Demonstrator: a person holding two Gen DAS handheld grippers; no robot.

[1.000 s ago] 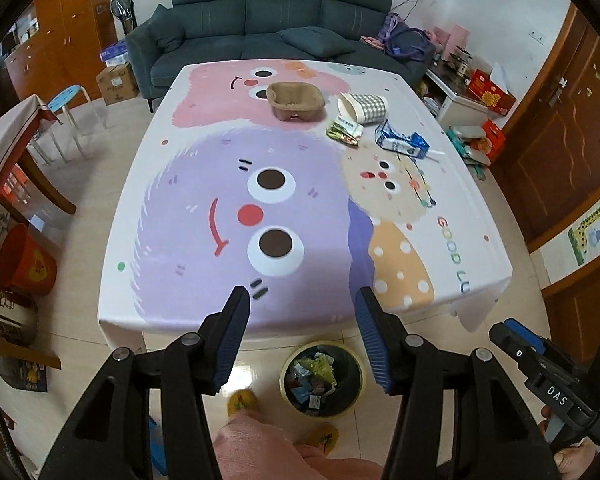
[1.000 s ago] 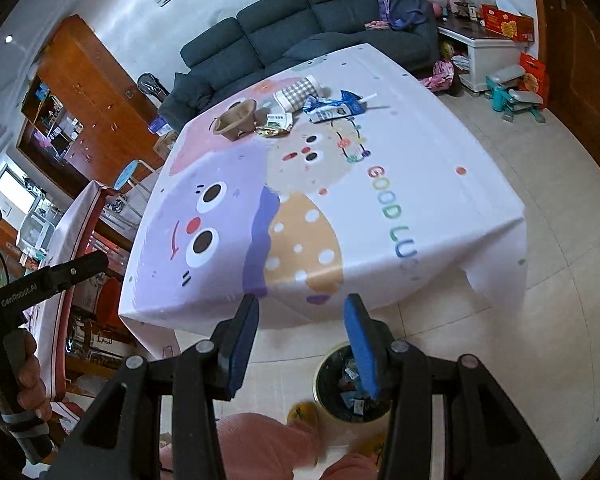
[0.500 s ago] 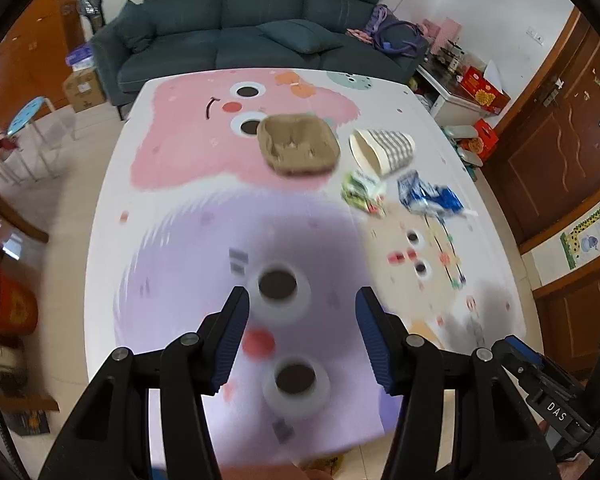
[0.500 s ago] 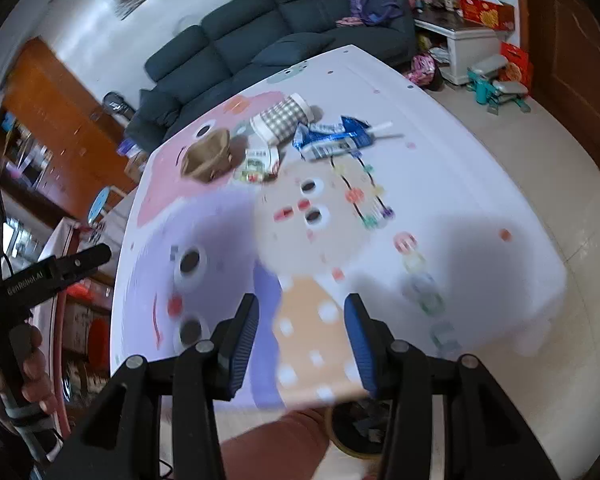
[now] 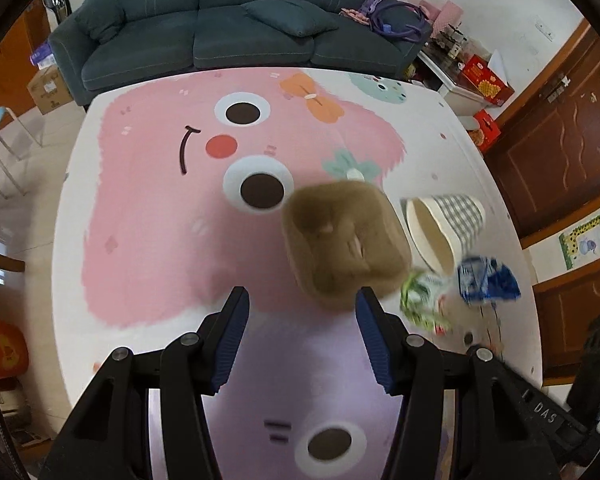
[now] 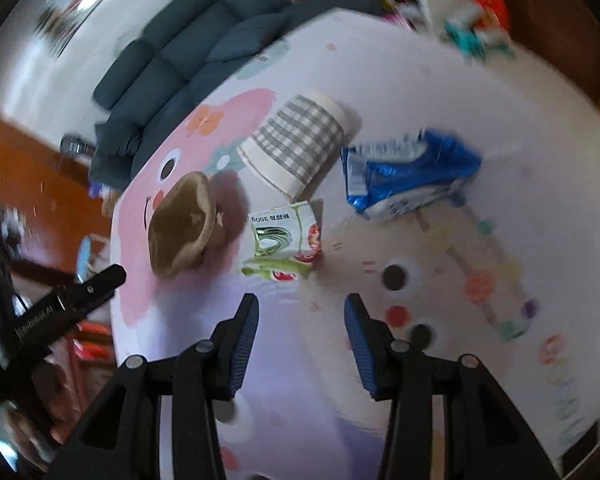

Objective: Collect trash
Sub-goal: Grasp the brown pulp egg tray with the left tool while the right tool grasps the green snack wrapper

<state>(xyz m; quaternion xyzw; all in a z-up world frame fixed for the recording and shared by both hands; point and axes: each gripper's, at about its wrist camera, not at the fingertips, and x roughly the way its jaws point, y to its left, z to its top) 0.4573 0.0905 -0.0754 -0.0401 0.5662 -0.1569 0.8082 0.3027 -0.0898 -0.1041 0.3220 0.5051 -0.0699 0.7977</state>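
Left gripper (image 5: 302,300): jaws spread wide, nothing between them; it hangs above the cartoon-printed tablecloth (image 5: 148,216), with the trash just ahead and to its right.
Right gripper (image 6: 302,308): jaws likewise wide and empty; the green-and-white printed snack wrapper (image 6: 286,242) lies just ahead, apart from the pads.
Brown moulded-pulp cup carrier (image 5: 346,242): nearest piece to the left gripper, lying by the right-hand pad (image 5: 374,340); whether pad and rim touch cannot be told, the view being blurred.
Snack wrapper, left view (image 5: 422,300): flat on the cloth, just beside the carrier.
Crumpled blue-and-white foil packet (image 6: 408,174): beyond the wrapper, to the right, near but apart from it.
Grey-checked white paper cup (image 6: 296,144): on its side, beyond the wrapper, its mouth turned toward the carrier.
Dark blue-grey fabric sofa (image 5: 220,12): behind the far table edge; not part of the job.
Step in hand (judgement): approach for a first pick, nothing yet collected.
Recommended method: take the carrier by one wall, one pad inside a cup well and one outside; the pulp will likely flex, so close firmly. For the wrapper, come down low and pinch a raised edge.
Risk: the cup may roll if nudged; the cloth may bunch under a dragging pad.
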